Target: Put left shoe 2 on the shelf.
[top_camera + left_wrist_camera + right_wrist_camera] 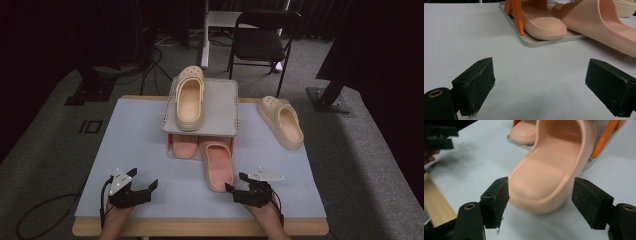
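A pink slide lies half out of the rack's lower tray, heel toward me. My right gripper is open at that heel. In the right gripper view its jaws stand on either side of the slide's heel, with its left pad close against the sole's edge. A second pink slide sits inside the tray. My left gripper rests open on the mat at the front left with nothing between its pads. Ahead of it are the tray and both slides.
The rack's grey top shelf carries a beige clog on its left half. Another beige clog lies on the mat at the right. Orange legs hold up the shelf. A black chair stands behind the table.
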Demonstrator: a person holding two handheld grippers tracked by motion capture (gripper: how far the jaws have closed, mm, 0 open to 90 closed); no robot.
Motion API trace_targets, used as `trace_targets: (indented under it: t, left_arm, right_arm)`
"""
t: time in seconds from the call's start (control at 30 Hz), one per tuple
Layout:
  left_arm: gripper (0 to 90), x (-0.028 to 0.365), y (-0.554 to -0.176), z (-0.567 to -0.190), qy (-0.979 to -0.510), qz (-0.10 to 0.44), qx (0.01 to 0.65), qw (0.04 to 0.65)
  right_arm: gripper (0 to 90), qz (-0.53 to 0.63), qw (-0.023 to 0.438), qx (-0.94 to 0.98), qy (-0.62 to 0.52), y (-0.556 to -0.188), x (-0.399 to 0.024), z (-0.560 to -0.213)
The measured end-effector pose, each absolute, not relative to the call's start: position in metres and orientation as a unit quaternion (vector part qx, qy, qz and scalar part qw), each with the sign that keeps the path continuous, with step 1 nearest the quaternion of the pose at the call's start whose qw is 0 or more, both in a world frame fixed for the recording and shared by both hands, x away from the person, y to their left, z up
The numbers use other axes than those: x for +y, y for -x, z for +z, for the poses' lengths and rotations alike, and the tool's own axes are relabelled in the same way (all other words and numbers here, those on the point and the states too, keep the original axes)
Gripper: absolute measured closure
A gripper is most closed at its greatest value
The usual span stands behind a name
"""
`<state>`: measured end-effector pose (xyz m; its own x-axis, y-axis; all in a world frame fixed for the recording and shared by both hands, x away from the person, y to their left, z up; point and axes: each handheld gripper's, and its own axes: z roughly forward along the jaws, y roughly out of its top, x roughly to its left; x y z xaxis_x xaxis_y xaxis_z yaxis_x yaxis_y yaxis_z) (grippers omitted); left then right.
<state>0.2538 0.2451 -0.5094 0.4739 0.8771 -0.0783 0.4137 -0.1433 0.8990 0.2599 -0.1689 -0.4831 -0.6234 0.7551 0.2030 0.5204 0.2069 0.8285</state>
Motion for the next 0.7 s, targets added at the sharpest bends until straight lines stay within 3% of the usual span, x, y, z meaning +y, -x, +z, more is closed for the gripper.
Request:
trace_targets:
  t: [0.7]
  left_arm:
    - [8.6,0.246,-0.254,-0.509,-0.714,0.245,0.452,0.476]
  right_arm:
    - [26.2,0.432,0.118,0.804,-0.392,-0.248,-0.156,-0.509]
